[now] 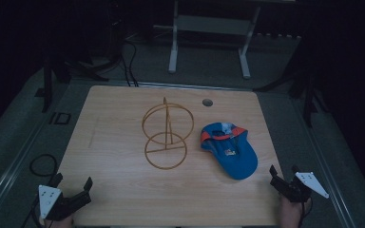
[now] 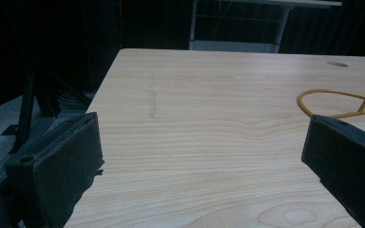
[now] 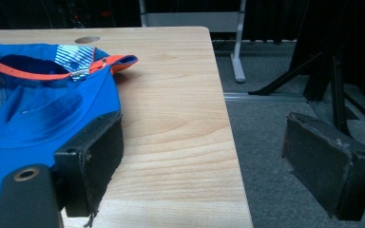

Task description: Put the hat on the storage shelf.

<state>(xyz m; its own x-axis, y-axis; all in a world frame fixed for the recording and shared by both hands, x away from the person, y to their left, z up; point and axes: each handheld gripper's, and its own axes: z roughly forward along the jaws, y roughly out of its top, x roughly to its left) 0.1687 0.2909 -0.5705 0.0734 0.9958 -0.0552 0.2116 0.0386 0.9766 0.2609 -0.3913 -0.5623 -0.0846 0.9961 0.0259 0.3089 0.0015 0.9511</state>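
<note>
Listing L to R, high view, clock directions taken from table centre.

1. Left gripper [image 1: 72, 184] – approx 7 o'clock, at near L corner of wooden table [image 1: 119, 199]. Jaws spread wide, nothing betw. them. Grey three-cornered plate on top; cable trails off table edge to a loop on the floor. In left gripper view [image 2: 202, 156] both black jaws stand well apart over bare wood, empty.

2. Wire stand [image 1: 166, 136] – yellow/gold, at table centre, slightly L of middle. Flat ring base on the wood w/ cross bar, upright rod, larger ring standing vertical above. Well apart from both grippers. Left gripper view shows part of base ring and rod [image 2: 335, 102] at approx 2 o'clock of that pic, beyond the R jaw, not touching it.

3. Cable hole [image 1: 207, 102] – small grey round hole, approx 12–1 o'clock, near far edge.

4. Baseball cap [image 1: 230, 151] – blue w/ orange trim, approx 3–4 o'clock, lying on the wood just R of wire stand, apart from it. Brim toward near edge, strap opening toward far side. Nearest item to right gripper, no contact seen. In right gripper view cap [image 3: 38, 99] sits L, behind the L jaw; orange edge and metal clasp visible.

5. Right gripper [image 1: 283, 172] – approx 5 o'clock, at near R corner, person's hand below. Jaws spread, empty; in right gripper view [image 3: 202, 166] one jaw over the wood, other past table edge over grey floor.
</note>
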